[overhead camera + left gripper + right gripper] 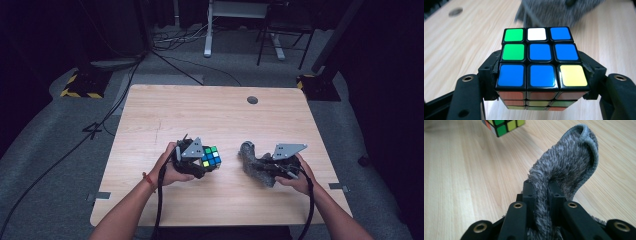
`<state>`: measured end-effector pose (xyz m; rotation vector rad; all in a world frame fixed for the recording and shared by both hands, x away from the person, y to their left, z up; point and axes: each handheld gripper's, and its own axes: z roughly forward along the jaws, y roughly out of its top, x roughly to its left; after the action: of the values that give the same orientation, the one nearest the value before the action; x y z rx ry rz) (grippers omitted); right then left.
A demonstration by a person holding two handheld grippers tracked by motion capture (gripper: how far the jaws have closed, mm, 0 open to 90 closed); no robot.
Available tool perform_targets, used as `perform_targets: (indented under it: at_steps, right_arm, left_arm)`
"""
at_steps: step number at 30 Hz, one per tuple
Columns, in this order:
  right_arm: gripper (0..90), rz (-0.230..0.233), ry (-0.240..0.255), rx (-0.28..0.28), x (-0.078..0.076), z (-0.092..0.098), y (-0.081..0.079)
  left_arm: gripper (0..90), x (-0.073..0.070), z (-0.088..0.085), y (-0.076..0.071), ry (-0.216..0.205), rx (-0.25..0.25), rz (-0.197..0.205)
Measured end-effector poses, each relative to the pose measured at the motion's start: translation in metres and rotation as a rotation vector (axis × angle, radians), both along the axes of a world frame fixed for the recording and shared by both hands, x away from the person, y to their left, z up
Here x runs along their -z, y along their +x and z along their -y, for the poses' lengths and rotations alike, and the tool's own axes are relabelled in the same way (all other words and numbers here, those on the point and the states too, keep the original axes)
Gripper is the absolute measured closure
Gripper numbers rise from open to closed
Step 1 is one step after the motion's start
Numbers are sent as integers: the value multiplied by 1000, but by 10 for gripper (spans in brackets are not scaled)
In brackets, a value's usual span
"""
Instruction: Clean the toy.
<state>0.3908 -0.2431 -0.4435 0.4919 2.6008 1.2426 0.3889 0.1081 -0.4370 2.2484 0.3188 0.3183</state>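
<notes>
At left on the wooden table, left gripper clamped on a puzzle cube, top face mostly blue with two green, one white, one yellow sticker. At right, right gripper pinching a fuzzy grey cloth with stitched edge. No legible writing.

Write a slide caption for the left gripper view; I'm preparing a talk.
Left tool clamps a scrambled puzzle cube above the wooden table, grey cloth beyond.
</notes>
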Motion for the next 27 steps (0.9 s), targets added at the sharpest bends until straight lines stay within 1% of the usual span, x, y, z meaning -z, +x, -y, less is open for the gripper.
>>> perform_targets:
  at_steps: [1, 2, 4, 7, 8, 9, 10, 11, 13, 14, 17, 19, 21, 22, 24, 26, 27]
  right_arm:
    - [805, -3, -4, 6, 0, 2, 1]
    - [804, -4, -15, 12, 0, 5, 2]
    - [801, -8, -32, 21, 1, 9, 3]
    - [799, -22, -36, 34, 4, 14, 5]
    - [797, -23, -41, 35, 6, 15, 5]
    - [795, -27, -58, 35, 8, 17, 4]
    - [794, -24, -84, 36, 10, 18, 4]
    - [792, -29, -93, 39, 12, 21, 3]
    - [790, -43, -89, 44, 16, 27, 1]
    - [788, -45, -87, 52, 17, 30, 0]
    - [773, -63, -65, 64, 21, 39, -1]
    - [770, -68, -66, 73, 24, 43, -1]
    - [763, -80, -60, 77, 28, 48, -1]
    - [758, -82, -58, 82, 30, 49, -2]
    - [744, -82, -56, 88, 34, 52, -3]
    - [725, -81, -50, 92, 38, 54, -5]
    - [720, -88, -40, 92, 39, 56, -5]
  left_arm:
    - [333, 2, -3, 0, 19, -3, -8]
    - [333, 5, -6, -1, 28, -10, -13]
    - [333, 8, -11, -2, 36, -13, -31]
    - [333, 12, -18, -6, 57, -20, -39]
    - [333, 13, -19, -7, 63, -19, -36]
    - [333, 15, -22, -8, 60, -26, -42]
    - [333, 17, -24, -8, 52, -30, -53]
    - [333, 19, -27, -9, 47, -32, -66]
    - [333, 23, -31, -10, 47, -43, -76]
    - [332, 26, -33, -9, 34, -47, -97]
    - [331, 33, -39, -9, 2, -59, -136]
    - [331, 36, -41, -10, 9, -53, -143]
    - [331, 40, -41, -10, 20, -49, -160]
    - [330, 41, -41, -11, 23, -50, -161]
    - [329, 42, -43, -12, 15, -45, -175]
    - [328, 44, -45, -12, 12, -51, -187]
    - [326, 45, -46, -13, 7, -52, -187]
